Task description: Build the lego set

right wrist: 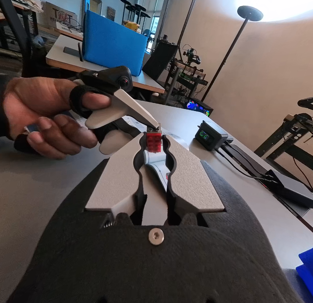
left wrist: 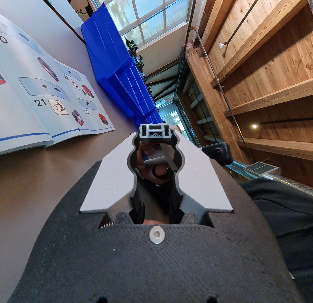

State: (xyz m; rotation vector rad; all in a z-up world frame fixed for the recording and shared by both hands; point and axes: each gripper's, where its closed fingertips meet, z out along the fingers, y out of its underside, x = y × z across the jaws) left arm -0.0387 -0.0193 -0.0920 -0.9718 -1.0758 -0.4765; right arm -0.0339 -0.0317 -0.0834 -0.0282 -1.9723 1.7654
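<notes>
**Holding the lego model in mid-air with both grippers**

- The lego model [left wrist: 155, 132] is pinched at the very tips of the left gripper [left wrist: 155, 134], which is clenched across the grey end. The hollow underside faces the left wrist camera.
- The right gripper [right wrist: 153, 137] is clenched on the red block of the same lego model [right wrist: 153, 142]. In the right wrist view, one finger [right wrist: 135, 110] of the left gripper lies across the small grey piece on top. Its second finger is mostly hidden there.
- The left hand [right wrist: 42, 111] holds its gripper by black finger straps.
- The model looks lifted clear of the counter [left wrist: 42, 176], above the open booklet [left wrist: 50, 91].

Risks, my read:
- Both grips are at the tips with very little overlap. Any twist between the two grippers could shear the grey layer off the red one, or squirt the model out sideways.
- Pressing off-axis could leave the top piece half seated.
- If the model drops it lands on the booklet or the counter and may bounce towards the blue bins [left wrist: 115, 65].
- Letting go with either gripper first leaves only one thin pinch on it.

Writing:
- The booklet shows printed step numbers, part pictures and rotate symbols.
- The cardboard box [right wrist: 61, 18] in the background has large printed lettering.
- The black power unit [right wrist: 210, 135] has a small lit screen, too small to read.
- No brand is visible on the bricks.
</notes>
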